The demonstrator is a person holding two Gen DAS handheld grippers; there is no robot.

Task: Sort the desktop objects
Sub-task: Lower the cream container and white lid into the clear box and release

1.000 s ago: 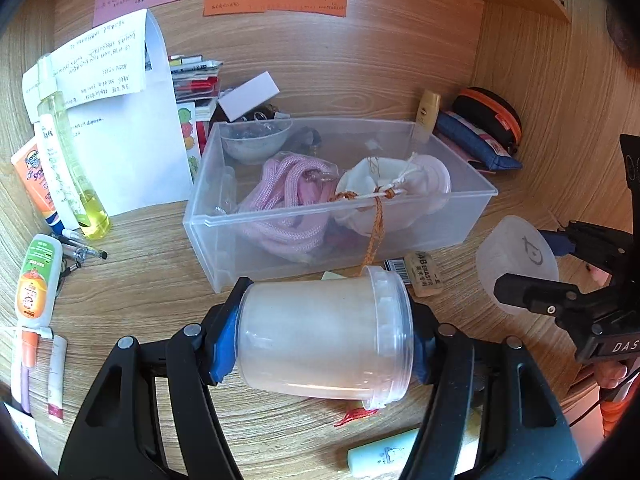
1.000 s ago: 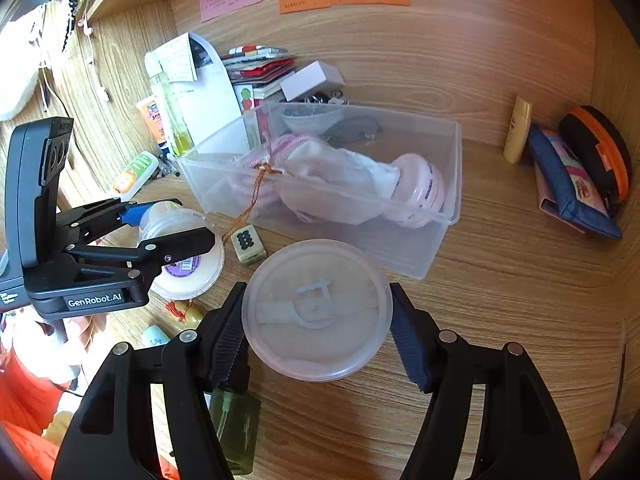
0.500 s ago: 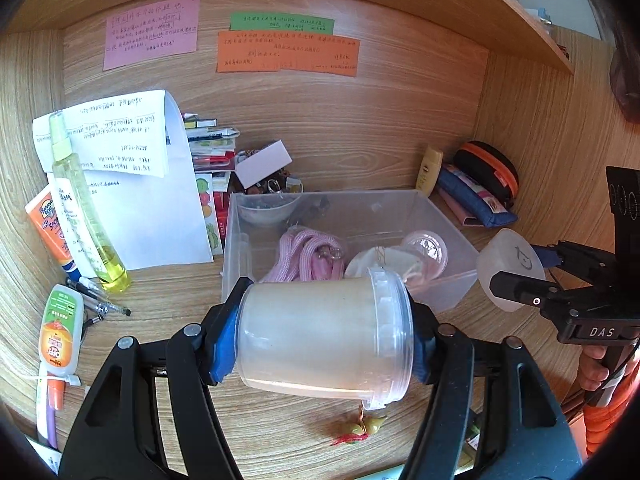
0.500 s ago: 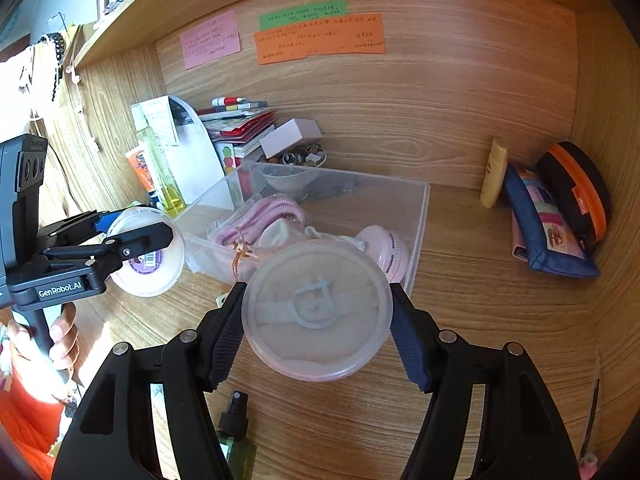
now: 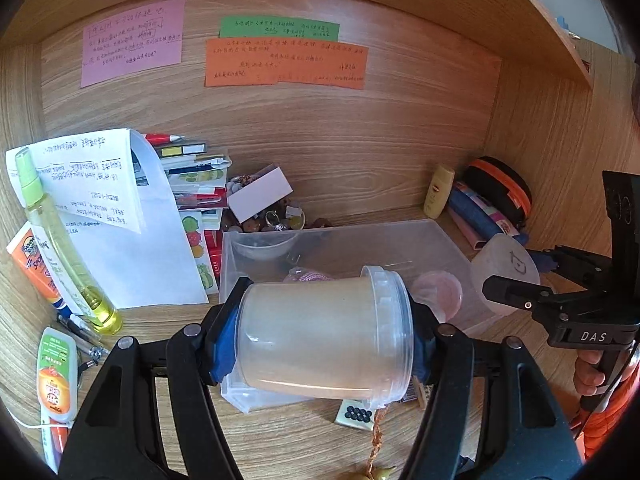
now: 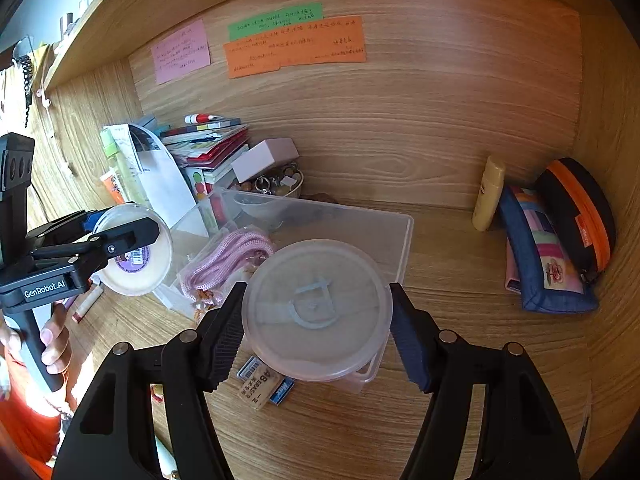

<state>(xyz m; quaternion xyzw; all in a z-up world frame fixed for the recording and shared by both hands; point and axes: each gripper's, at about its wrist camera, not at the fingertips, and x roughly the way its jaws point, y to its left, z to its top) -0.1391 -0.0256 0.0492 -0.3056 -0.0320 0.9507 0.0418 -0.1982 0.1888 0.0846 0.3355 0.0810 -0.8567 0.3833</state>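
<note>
The left gripper is clamped across a translucent plastic jar, which lies on its side between the blue pads, base toward one pad and open threaded mouth toward the other, held up off the wooden desk. The right gripper is closed on the jar's round lid, flat face toward its camera, a pad pressing on each edge — so jar and lid are apart, one in each tool. From the right wrist view the jar's base shows a purple label with a barcode, though the print is too small to read.

Below both grippers sits a clear plastic bin on the desk. Inside it I can make out a coil of pink rope, a small clear bowl in the back corner and something pale pink and round that I can't identify for sure. An eraser lies on the desk just in front of the bin, beside a small tile with black dots.

To the left stand a yellow spray bottle, an orange tube and a curled sheet of white paper, with a stack of books behind. Against the far right are a small yellow bottle, a blue patchwork pouch and a black case with an orange zip. Pink, green and orange notes are stuck on the back panel. A hand grips the left tool's handle.
</note>
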